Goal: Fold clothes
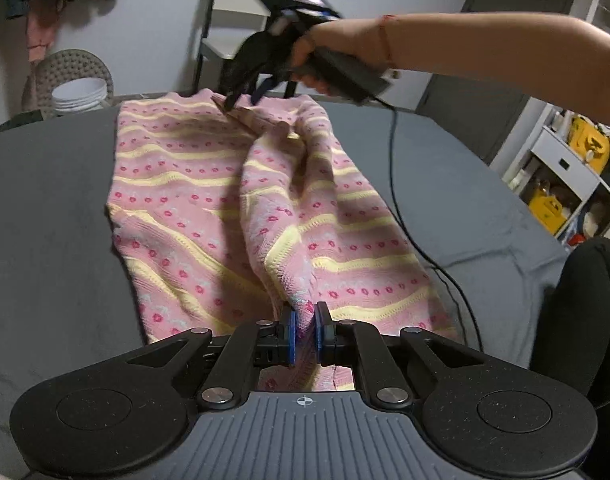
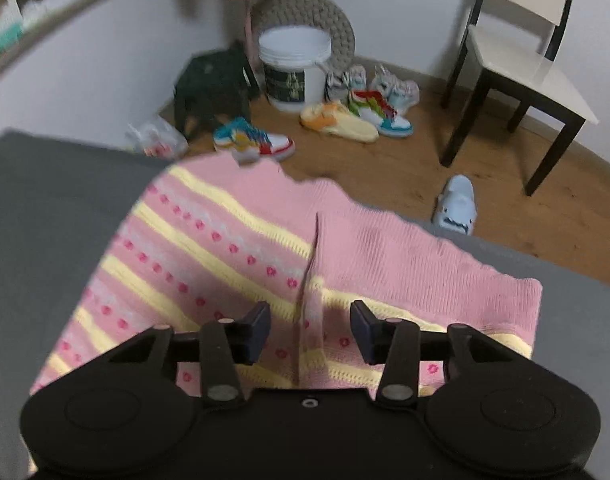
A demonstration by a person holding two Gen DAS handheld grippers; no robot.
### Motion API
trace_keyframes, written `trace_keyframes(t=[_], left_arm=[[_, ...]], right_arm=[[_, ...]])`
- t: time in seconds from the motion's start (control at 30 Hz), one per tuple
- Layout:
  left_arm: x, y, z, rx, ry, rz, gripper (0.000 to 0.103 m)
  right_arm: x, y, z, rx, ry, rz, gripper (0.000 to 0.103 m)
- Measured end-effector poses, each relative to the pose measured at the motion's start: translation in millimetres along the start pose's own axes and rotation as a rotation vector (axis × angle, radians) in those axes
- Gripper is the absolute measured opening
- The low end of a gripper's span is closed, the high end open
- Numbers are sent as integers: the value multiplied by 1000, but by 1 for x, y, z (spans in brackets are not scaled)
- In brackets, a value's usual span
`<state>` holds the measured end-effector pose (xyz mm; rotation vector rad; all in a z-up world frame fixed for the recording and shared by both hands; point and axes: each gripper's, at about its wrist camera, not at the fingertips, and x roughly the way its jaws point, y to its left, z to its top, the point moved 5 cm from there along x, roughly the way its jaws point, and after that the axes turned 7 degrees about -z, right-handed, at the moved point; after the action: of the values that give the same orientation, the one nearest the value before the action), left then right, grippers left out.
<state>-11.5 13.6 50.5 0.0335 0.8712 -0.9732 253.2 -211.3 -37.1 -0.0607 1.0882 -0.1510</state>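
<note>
Jaws: left gripper (image 1: 304,334) is clamped on the knitted pink sweater (image 1: 233,208); right gripper (image 2: 311,330) is held spread above its ribbed hem, at the grey bed's (image 1: 57,208) far edge.

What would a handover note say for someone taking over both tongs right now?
Left tongs: shut on a raised fold of the pink striped knit at its near edge.
Right tongs: open, over the knit's far end, a fabric ridge between the fingers, not gripped.
The knit lies lengthwise on the grey bed, bunched along the middle.
Done: one end pinched.
Left: grip the far end, then complete and flatten the fold.
</note>
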Motion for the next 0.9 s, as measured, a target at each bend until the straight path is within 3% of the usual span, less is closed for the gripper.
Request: trace_keyframes(t=[0.03, 0.1, 0.2, 0.33, 0.47, 0.57, 0.7, 0.9], left_arm=[[1, -1, -1, 2, 4, -2, 9], [2, -2, -3, 5, 12, -5, 9], [-2, 0, -4, -10, -6, -5, 9], [-18, 10, -1, -92, -73, 4, 9], [-35, 17, 2, -164, -137, 6, 8], [-41, 17, 1, -181, -148, 16, 9], [-38, 22, -2, -227, -129, 35, 8], [-37, 48, -18, -421, -108, 79, 8]], right_arm=[[6, 2, 1, -13, -4, -24, 34], [17, 4, 3, -32, 6, -65, 6], [23, 1, 10, 5, 16, -66, 6], [6, -4, 33, 76, -35, -26, 6], [-17, -8, 58, 211, -102, 77, 6], [-22, -2, 73, 264, -125, 136, 6], [-9, 26, 82, 250, -123, 151, 6], [22, 66, 90, 229, -96, 163, 6]])
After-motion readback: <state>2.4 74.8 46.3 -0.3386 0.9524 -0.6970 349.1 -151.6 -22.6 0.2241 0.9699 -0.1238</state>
